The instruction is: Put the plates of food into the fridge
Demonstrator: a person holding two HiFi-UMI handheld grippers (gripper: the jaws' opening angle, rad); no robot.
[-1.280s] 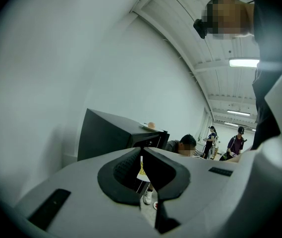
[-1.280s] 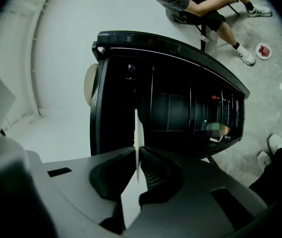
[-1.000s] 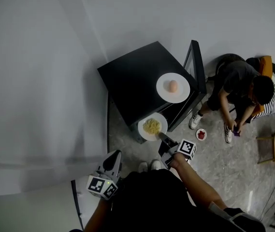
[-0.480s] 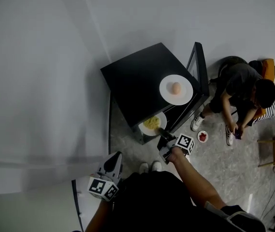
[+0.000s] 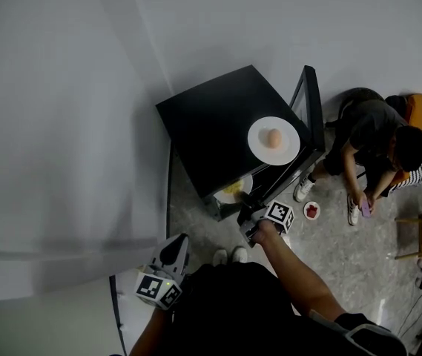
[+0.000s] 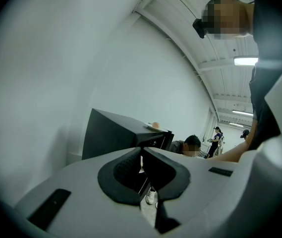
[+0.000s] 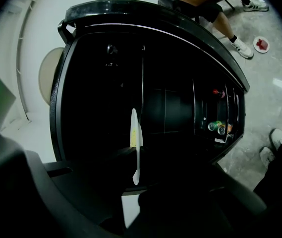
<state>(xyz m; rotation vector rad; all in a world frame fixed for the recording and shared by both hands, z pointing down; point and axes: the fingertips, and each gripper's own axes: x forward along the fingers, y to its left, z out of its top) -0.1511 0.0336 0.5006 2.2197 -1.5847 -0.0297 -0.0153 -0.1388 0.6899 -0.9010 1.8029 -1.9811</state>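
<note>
As I push in, noodle plate (image 5: 234, 188) now half under fridge (image 5: 211, 121) top, entering open compartment; right hand-held gripper (image 5: 245, 203) pinching its rim; egg plate (image 5: 274, 141) waits on fridge top; left hand-held gripper (image 5: 174, 243) pressed together, empty.

Overhead, gripper-level views; common fridge (image 5: 218, 124)
</note>
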